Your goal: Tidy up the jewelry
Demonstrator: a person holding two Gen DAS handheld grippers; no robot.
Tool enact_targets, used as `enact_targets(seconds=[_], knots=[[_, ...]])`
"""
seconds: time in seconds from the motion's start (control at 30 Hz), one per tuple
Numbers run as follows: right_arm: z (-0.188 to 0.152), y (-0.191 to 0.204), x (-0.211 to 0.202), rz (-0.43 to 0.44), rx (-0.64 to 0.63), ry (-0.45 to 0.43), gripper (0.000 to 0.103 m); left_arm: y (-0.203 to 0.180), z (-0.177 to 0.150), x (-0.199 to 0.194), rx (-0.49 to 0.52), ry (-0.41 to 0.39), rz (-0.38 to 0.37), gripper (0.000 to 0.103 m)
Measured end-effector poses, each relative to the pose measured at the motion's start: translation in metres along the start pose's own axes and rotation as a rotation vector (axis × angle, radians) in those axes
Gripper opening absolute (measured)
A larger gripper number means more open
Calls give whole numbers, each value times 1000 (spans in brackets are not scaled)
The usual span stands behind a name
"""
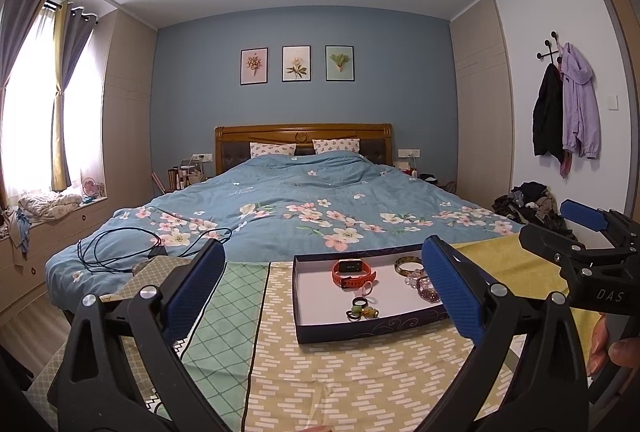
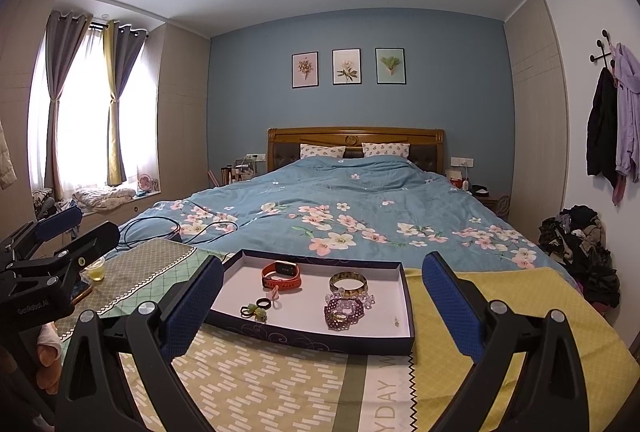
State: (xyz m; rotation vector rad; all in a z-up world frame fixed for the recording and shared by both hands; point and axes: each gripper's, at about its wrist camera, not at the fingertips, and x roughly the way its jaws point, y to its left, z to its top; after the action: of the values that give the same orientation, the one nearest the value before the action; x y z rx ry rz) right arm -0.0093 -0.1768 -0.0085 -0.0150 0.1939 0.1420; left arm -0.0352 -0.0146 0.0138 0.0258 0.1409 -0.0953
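Note:
A shallow dark-blue tray [image 1: 372,330] with a white floor lies on the patterned tablecloth. In it are an orange smartwatch [image 1: 354,272], a gold bangle [image 1: 408,264], purple bead bracelets [image 1: 426,288] and a few rings [image 1: 360,308]. My left gripper [image 1: 324,288] hovers open just in front of the tray, nothing between its blue pads. In the right wrist view the tray [image 2: 320,340] holds the watch [image 2: 282,274], bangle [image 2: 348,282], bracelets [image 2: 344,310], rings [image 2: 258,308] and a tiny earring [image 2: 396,320]. My right gripper [image 2: 324,302] is open and empty before it.
The table [image 2: 280,384] stands at the foot of a bed [image 2: 360,207] with a black cable [image 2: 160,228] on the quilt. A small cup [image 2: 96,268] and a phone [image 2: 82,292] sit on the table's left. Clothes [image 2: 580,244] are piled on the floor at right.

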Motion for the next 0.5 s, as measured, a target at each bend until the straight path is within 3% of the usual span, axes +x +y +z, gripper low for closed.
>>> enact_targets(seconds=[0.5], knots=[[0, 3, -5, -1, -2, -6, 96, -1, 0, 0, -2, 0, -3, 97]])
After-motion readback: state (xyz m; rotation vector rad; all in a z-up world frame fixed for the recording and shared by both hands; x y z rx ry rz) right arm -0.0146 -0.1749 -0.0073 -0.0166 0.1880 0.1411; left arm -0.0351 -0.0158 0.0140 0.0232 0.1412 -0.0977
